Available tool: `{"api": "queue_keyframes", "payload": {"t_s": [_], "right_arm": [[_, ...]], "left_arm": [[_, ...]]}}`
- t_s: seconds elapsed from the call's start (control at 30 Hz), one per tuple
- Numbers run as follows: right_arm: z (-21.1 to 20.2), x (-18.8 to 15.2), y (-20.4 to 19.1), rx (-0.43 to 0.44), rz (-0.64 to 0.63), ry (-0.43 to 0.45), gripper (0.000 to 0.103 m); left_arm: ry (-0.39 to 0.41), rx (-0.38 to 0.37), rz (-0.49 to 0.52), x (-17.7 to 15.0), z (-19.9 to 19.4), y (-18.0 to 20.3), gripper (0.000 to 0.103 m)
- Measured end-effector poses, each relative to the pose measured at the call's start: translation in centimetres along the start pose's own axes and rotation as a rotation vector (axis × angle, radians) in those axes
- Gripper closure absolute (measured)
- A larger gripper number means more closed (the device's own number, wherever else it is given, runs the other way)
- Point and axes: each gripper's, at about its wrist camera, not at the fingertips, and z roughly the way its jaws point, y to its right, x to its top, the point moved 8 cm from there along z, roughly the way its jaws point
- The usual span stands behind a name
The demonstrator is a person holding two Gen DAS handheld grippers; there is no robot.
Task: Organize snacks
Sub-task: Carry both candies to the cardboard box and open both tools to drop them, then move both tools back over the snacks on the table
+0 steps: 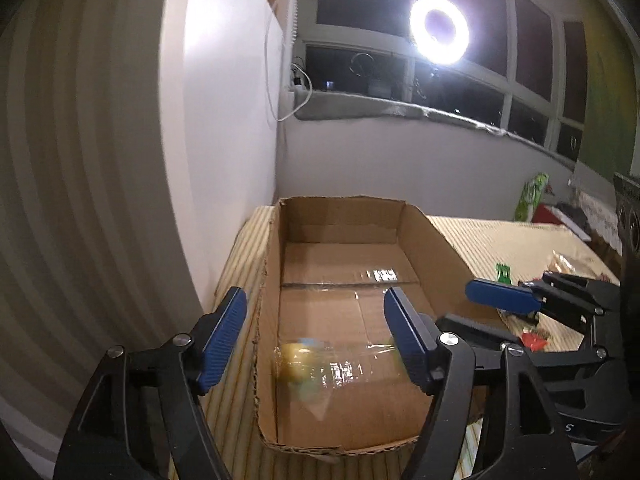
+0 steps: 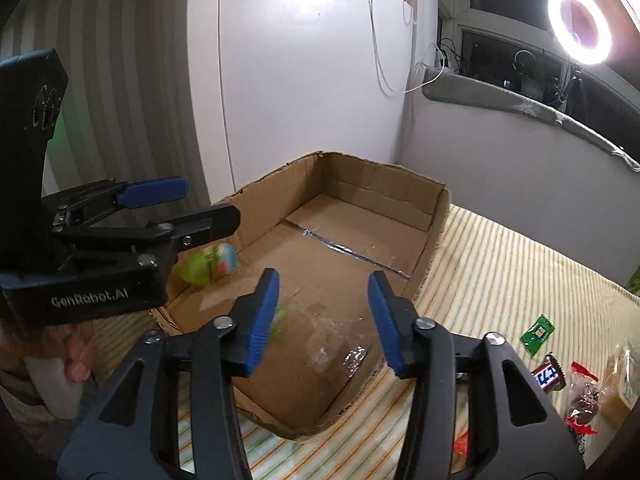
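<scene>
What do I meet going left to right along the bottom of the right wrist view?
Left gripper → cardboard box → green candy wrapper → dark chocolate bar → red-wrapped snack.

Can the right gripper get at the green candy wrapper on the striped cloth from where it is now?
Probably yes. The right gripper hangs open over the cardboard box; the green candy wrapper lies just outside the box, uncovered, with bare cloth between.

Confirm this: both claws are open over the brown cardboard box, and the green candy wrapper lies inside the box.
Wrong on the wrapper. The right wrist view shows the green candy wrapper on the striped tablecloth, outside the brown cardboard box. The left claw and right claw are indeed open over it.
</scene>
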Motion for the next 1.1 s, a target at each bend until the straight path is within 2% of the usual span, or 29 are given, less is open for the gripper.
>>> {"api": "queue_keyframes", "payload": {"t_s": [0.13,0.47,0.6,0.8,0.93,1.1], "right_arm": [[-1.2,0.1,-0.5,0.003,-0.001,0.008,0.054],[-3.7,0.7,-3.2,0.048,-0.014,0.059,0.052],[-4.6,0.0,-2.6,0.043,0.003,0.073,0.052],[-8.3,-2.4,2.6,-0.008,0.093,0.102,0.052],[-12.3,-5.3,8.6,-0.105,0.190,0.120,0.052],[-17.6,-8.5,14.0,-0.242,0.260,0.128,0.052]], "left_arm": [[0.007,0.009,-0.005,1.0,-0.1,0.4,0.032],[0.042,0.040,-0.001,1.4,-3.8,0.2,0.032],[0.036,0.063,0.004,1.3,-4.6,0.4,0.031],[0.020,0.048,0.068,1.4,-4.4,4.8,0.031],[0.016,-0.002,0.124,1.4,-4.0,10.1,0.031],[0.014,-0.098,0.197,1.2,-3.7,17.5,0.031]]}}
